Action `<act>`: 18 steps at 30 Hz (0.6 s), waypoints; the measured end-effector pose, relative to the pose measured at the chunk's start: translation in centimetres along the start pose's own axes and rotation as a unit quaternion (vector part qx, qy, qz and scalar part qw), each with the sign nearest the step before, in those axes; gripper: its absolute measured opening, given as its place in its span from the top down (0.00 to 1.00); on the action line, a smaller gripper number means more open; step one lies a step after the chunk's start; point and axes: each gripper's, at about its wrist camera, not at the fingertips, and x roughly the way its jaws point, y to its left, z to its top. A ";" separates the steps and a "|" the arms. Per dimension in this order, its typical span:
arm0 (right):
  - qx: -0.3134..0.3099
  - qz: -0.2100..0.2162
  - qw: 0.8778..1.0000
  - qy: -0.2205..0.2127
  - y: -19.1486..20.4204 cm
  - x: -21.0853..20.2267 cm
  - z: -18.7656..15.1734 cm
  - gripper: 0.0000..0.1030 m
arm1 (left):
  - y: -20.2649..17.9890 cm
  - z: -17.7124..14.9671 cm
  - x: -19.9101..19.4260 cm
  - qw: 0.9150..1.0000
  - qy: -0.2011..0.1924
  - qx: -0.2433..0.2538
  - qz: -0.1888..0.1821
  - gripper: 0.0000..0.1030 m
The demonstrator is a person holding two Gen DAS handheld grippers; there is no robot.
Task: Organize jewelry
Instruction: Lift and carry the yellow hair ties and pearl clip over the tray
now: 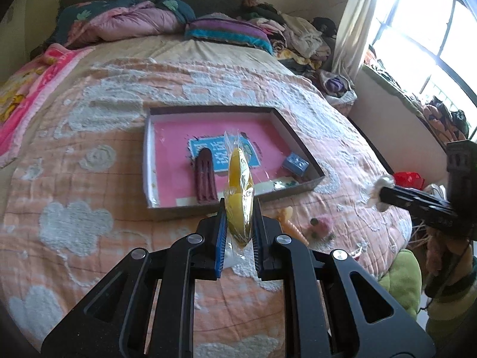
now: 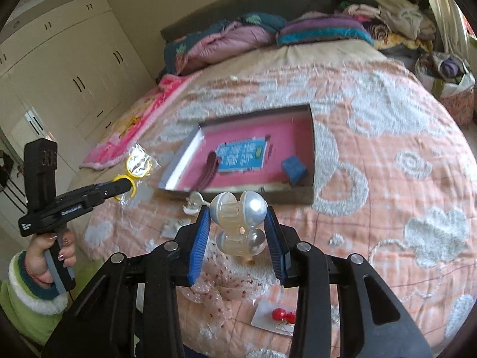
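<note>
The left claw [image 1: 238, 223] is clamped tight on a clear plastic packet holding yellow bangles [image 1: 240, 191], which stand edge-on between its blue pads and rise above the fingertips. Just beyond this claw, on the peach bedspread [image 1: 89, 164], lies the open shallow box with a pink floor [image 1: 179, 137]; inside it are a blue card [image 1: 220, 152], a dark maroon comb-like clip [image 1: 205, 179] to the left of the packet, and a small blue box [image 1: 295, 164] to the right near the box's far-right wall. The right claw [image 2: 237, 217] is partly closed on a translucent hair claw clip with pearl-like balls [image 2: 238, 211], both pads pressing its sides, held above the bedspread with the same box just ahead of it. Below and behind the right claw's fingers lie a sheer dotted fabric piece [image 2: 220, 286] and a white card with red bead earrings [image 2: 280, 316]. To the right claw's left, a hand [image 2: 50, 256] in a green sleeve grips the left claw's handle.
</note>
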 end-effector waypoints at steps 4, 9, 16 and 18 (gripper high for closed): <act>-0.009 0.002 1.000 -0.021 1.0 -0.9 1.1 0.65 | 0.6 0.8 -0.7 1.000 -0.011 -0.003 0.008 0.92; -0.024 0.010 0.999 -0.041 2.4 -1.9 2.8 0.65 | 1.0 1.8 -1.5 1.000 -0.022 -0.003 0.017 0.92; -0.040 0.017 0.997 -0.063 4.2 -2.2 5.6 0.65 | 1.0 3.8 -1.9 0.999 -0.035 0.010 0.023 0.92; -0.043 0.019 0.997 -0.069 4.6 -2.2 6.2 0.65 | 0.9 4.4 -1.9 0.999 -0.039 0.014 0.023 0.92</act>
